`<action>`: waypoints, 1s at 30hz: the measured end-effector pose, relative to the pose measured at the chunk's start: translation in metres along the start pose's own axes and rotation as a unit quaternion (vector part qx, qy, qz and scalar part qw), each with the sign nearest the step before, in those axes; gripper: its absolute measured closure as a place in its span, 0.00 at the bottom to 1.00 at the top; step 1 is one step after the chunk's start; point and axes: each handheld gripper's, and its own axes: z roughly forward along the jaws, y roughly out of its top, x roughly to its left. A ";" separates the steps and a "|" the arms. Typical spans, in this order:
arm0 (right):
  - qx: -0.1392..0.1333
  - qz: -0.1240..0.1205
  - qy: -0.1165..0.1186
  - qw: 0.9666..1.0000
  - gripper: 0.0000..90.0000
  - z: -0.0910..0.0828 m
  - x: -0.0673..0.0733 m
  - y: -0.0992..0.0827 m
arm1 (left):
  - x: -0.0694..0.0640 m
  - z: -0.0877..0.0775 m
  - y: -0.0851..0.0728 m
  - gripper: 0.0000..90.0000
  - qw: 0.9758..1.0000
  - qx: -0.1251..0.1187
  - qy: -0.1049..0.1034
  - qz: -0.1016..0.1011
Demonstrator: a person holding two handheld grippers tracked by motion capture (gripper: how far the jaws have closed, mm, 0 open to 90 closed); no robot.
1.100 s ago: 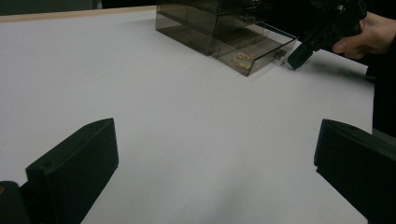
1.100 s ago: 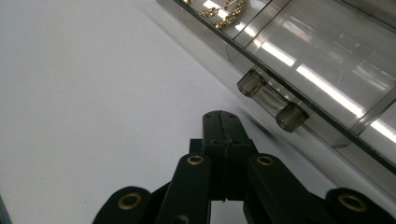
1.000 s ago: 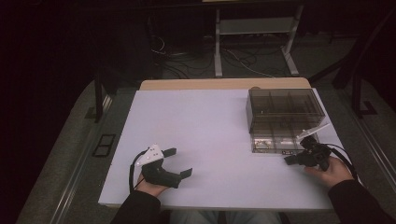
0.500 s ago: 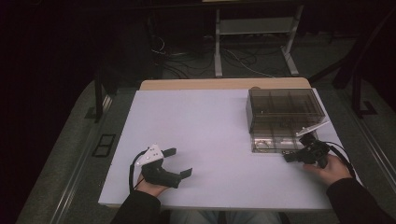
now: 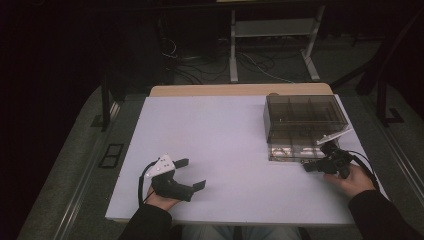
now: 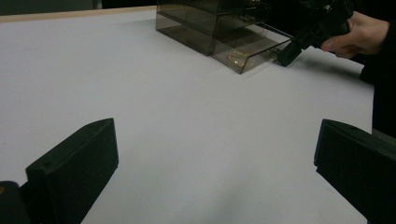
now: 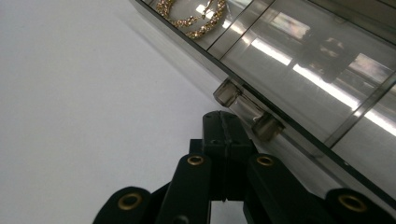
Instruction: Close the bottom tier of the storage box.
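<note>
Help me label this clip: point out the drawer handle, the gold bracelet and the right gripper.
drawer handle (image 7: pixel 248 110): right gripper view, middle of its clear bar.
gold bracelet (image 7: pixel 190 18): right gripper view, on its beaded loop.
right gripper (image 7: pixel 226 133): right gripper view, between closed jaw tips.

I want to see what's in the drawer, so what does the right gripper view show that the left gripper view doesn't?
Right gripper view: gold hoops in the drawer, and its knob just ahead of the shut right tongs. Left gripper view: the whole smoked box, the open left tongs over bare table, and the right hand. Both share the open drawer and white table.
</note>
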 end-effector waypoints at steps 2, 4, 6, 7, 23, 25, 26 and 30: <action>-0.001 0.001 -0.001 1.000 0.99 0.000 0.000 0.000 | 0.000 0.000 0.000 0.00 1.000 0.000 0.000 0.000; -0.002 0.001 -0.001 1.000 0.99 0.000 -0.001 0.001 | 0.000 0.000 0.000 0.00 1.000 0.000 0.000 0.000; -0.004 0.002 -0.003 1.000 0.99 0.000 -0.001 0.001 | 0.000 0.000 0.000 0.00 1.000 0.000 0.000 0.000; -0.005 0.002 -0.005 1.000 0.99 0.001 -0.001 0.001 | 0.000 0.000 0.000 0.00 1.000 0.000 0.000 0.000; -0.025 0.019 -0.021 0.999 0.99 0.001 -0.009 0.004 | 0.000 0.000 0.000 0.00 1.000 0.000 0.001 0.000; -0.028 0.022 -0.021 0.999 0.99 0.001 -0.010 0.004 | 0.000 0.000 0.000 0.00 1.000 0.000 0.000 0.001; -0.029 0.023 -0.021 0.999 0.99 0.001 -0.011 0.004 | 0.000 0.000 0.000 0.00 1.000 0.000 0.000 0.000; -0.033 0.028 -0.021 0.999 0.99 0.002 -0.013 0.005 | 0.000 0.000 0.000 0.00 1.000 0.000 0.000 0.001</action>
